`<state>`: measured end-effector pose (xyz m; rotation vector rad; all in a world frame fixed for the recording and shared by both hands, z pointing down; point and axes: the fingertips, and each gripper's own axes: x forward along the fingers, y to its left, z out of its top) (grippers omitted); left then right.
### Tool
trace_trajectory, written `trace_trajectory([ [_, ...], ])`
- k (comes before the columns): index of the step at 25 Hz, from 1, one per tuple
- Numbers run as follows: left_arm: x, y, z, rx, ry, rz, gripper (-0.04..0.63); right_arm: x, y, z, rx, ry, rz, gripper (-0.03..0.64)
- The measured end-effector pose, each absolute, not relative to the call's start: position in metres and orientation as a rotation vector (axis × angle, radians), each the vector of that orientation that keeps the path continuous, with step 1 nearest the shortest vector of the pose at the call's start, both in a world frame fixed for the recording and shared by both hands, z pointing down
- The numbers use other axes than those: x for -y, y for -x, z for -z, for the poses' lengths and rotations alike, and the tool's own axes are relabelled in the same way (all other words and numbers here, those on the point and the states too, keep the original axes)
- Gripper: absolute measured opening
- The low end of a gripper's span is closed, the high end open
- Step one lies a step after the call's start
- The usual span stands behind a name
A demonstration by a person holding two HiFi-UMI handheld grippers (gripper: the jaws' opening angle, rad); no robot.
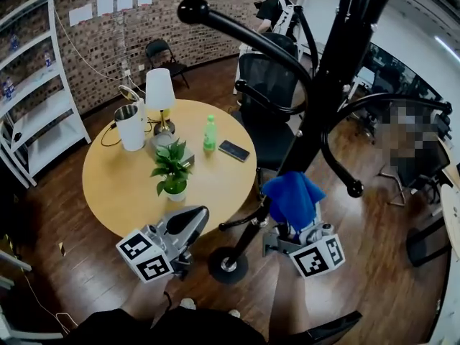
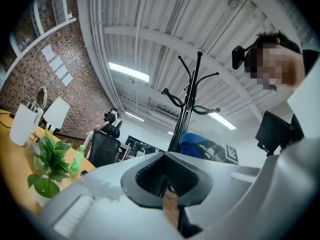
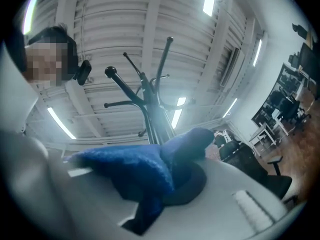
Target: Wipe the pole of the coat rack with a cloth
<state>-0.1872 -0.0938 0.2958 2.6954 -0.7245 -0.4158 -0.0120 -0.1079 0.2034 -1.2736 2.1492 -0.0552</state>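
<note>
The black coat rack pole [image 1: 316, 99] rises from its round base [image 1: 228, 264] on the wooden floor and leans toward the upper right of the head view, with curved hooks [image 1: 215, 16] branching off. My right gripper [image 1: 293, 225] is shut on a blue cloth [image 1: 293, 198], which bunches up just right of the pole's lower part, at or very near it. In the right gripper view the cloth [image 3: 145, 171] fills the jaws of the right gripper [image 3: 162, 189], with the pole [image 3: 152, 119] behind. My left gripper [image 1: 195, 220] hangs left of the base, shut and holding nothing [image 2: 167, 184].
A round wooden table [image 1: 122, 185] at the left carries a potted plant [image 1: 172, 171], white kettle [image 1: 131, 126], lamp [image 1: 160, 92], green bottle [image 1: 209, 134] and phone [image 1: 233, 150]. A black office chair [image 1: 269, 85] stands behind the pole. White shelves [image 1: 36, 99] line the left wall.
</note>
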Motion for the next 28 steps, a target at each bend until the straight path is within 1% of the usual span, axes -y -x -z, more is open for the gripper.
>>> trace_trajectory([
  [11, 0.094, 0.176, -0.311, 0.702, -2.687, 0.336, 0.000, 0.116, 0.016, -0.411, -2.213, 1.448, 0.448, 0.020],
  [15, 0.094, 0.177, -0.310, 0.699, -2.690, 0.337, 0.000, 0.118, 0.014, -0.449, -2.223, 1.500, 0.539, 0.020],
  [18, 0.095, 0.178, -0.307, 0.698, -2.695, 0.344, 0.000, 0.118, 0.014, -0.442, -2.216, 1.515, 0.557, 0.020],
  [20, 0.096, 0.179, -0.305, 0.698, -2.698, 0.352, 0.000, 0.117, 0.013, -0.418, -2.176, 1.471, 0.529, 0.020],
  [28, 0.098, 0.188, -0.292, 0.713, -2.710, 0.422, 0.000, 0.110, 0.011, -0.251, -2.119, 1.344, 0.195, 0.020],
])
